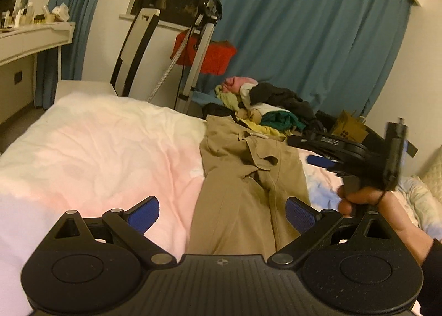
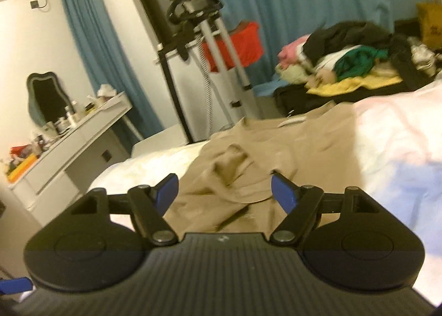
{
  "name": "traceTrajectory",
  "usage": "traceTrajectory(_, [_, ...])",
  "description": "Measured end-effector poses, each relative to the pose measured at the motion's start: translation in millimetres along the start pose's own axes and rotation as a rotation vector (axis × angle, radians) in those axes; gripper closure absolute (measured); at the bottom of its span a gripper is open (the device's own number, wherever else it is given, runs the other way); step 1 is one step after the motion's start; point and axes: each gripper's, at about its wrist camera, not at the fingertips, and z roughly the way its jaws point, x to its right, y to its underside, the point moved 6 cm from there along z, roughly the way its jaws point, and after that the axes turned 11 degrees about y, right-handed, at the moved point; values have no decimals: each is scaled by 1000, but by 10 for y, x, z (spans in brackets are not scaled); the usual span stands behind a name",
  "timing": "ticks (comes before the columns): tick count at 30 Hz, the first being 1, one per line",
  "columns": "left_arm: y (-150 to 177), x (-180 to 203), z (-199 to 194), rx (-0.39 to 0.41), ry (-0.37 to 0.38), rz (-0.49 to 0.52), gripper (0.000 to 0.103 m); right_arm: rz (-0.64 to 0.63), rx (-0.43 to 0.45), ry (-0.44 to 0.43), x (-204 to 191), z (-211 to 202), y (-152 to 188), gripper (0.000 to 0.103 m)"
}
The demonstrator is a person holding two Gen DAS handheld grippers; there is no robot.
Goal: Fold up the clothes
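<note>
Tan trousers (image 1: 248, 178) lie stretched along the pink-white bed (image 1: 96, 155). Above them, the left gripper (image 1: 221, 213) and right gripper (image 2: 223, 191) both hang with jaws spread apart, gripping nothing. Unfolded clothes (image 1: 265, 106) are heaped beyond.

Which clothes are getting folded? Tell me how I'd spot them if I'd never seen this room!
Find the big bed with the pale pink and white cover. The tan trousers lie stretched along it, reaching toward the heap of clothes by the blue curtain. That heap is bunched and many-coloured; the trousers are one plain tan piece, spread out alone.
</note>
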Motion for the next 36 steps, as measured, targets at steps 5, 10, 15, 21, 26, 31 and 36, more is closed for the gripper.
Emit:
traceTrajectory(5, [-2, -100, 149, 6, 3, -32, 4, -110, -45, 33, -246, 460, 90, 27])
traceTrajectory(10, [51, -338, 477, -43, -6, -95, 4, -259, -82, 128, -397, 988, 267, 73])
traceTrajectory(15, [122, -472, 688, -82, 21, -166, 4, -119, 21, 201, -87, 1038, 100, 96])
traceTrajectory(21, [159, -568, 822, -102, 38, -203, 4, 119, 70, 331, 676, 986, -131, 97])
traceTrajectory(26, [184, -624, 843, -107, 51, -241, 4, 188, 1, 189, 833, 1062, -134, 90])
traceTrajectory(31, [180, -571, 883, -105, 47, -251, 4, 89, 14, 39, 498, 1078, -50, 19])
traceTrajectory(36, [168, -551, 881, -97, 45, -240, 4, -59, -27, 81, 279, 1288, 99, 19])
